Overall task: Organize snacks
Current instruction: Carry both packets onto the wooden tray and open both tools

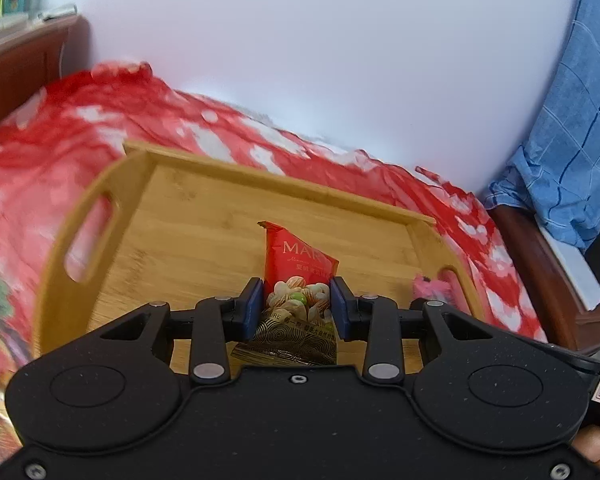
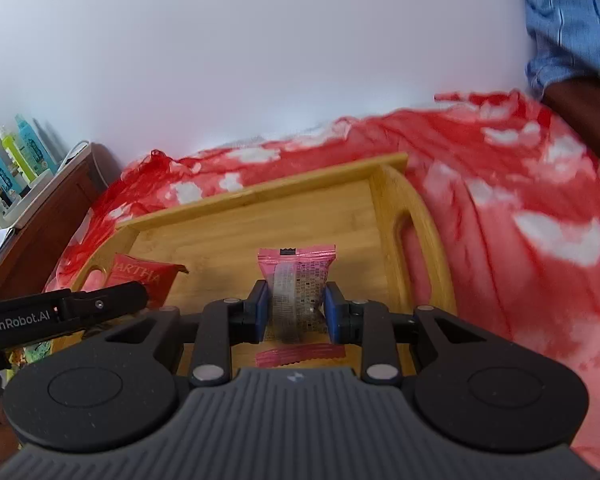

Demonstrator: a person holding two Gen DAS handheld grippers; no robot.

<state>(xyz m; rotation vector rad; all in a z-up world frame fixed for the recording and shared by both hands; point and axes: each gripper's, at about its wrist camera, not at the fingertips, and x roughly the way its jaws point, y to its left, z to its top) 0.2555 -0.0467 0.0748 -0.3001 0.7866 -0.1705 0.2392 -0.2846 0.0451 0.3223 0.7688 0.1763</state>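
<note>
A red nut snack packet [image 1: 296,268] stands pinched between the blue pads of my left gripper [image 1: 298,306], over the floor of a bamboo tray [image 1: 188,216]. The same packet [image 2: 140,280] shows at the left of the right wrist view, beside the left gripper's black body. My right gripper [image 2: 296,308] is shut on a pink snack packet [image 2: 298,280], held above the tray [image 2: 236,240] near its right handle. A bit of that pink packet [image 1: 430,286] shows by the tray's right handle in the left wrist view.
The tray lies on a bed with a red and white cover [image 2: 520,216]. A dark wooden headboard with bottles [image 2: 16,152] stands at the left. Blue checked cloth [image 1: 572,128] hangs over the footboard at the right. A white wall lies behind.
</note>
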